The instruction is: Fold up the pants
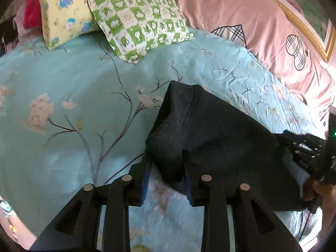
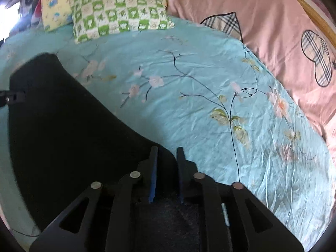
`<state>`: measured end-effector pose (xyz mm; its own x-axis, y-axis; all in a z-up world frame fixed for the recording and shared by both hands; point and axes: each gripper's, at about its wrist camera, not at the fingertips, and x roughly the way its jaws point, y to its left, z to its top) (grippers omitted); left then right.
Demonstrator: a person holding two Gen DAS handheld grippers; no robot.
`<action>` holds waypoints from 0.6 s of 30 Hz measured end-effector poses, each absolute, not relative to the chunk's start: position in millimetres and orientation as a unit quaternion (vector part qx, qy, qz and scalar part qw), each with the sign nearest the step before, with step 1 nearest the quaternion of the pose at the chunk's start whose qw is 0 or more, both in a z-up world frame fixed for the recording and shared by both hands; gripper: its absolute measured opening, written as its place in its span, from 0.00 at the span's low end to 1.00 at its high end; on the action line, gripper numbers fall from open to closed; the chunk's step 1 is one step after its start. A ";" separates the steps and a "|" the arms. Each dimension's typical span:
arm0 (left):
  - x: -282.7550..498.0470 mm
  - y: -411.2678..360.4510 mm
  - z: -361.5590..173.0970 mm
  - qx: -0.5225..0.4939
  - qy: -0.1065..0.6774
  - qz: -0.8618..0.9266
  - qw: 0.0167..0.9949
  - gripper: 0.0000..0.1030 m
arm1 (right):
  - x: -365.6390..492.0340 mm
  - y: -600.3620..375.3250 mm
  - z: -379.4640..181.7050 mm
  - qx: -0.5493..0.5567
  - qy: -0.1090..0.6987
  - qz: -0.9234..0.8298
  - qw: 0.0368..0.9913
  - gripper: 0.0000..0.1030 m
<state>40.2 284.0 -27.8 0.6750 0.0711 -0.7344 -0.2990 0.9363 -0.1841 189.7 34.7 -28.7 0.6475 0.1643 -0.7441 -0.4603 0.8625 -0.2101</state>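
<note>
Nearest us in the left wrist view: left hand-held gripper [image 1: 167, 168], fingers apart with a fold of the pants [image 1: 210, 130] draped across the gap. We can't tell whether they pinch it or the cloth only rests on the right finger. Pants are dark, matte, thick-looking; we judge them soft, floppy, moderately light, not slippery. They'll sag wherever unsupported, so we'd take hold at an edge or corner, not mid-panel. They hang over the teal flowered bed [image 1: 63, 105], stretched toward the right edge of that view.

Right wrist view: pants [image 2: 63, 136] fill the lower left, sloping down to the right hand-held gripper [image 2: 167, 163]. Its fingers stand close together with dark cloth between them, so it looks clamped on the pants edge. Green checked pillow [image 2: 117, 10] and pink quilt [image 2: 252, 10] sit well apart, at the back.
</note>
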 end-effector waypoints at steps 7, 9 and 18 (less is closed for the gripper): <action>15.9 273.7 9.4 -0.126 0.362 0.119 0.916 0.40 | 152.0 -3.3 6.1 -0.094 0.373 0.183 0.905 0.33; 14.0 264.0 19.2 -0.124 0.356 0.104 0.920 0.44 | 136.2 -18.1 11.4 -0.064 0.375 0.179 0.908 0.33; 35.9 188.6 28.5 -0.088 0.371 0.014 0.924 0.49 | 66.8 -89.9 15.6 0.056 0.370 0.152 0.915 0.37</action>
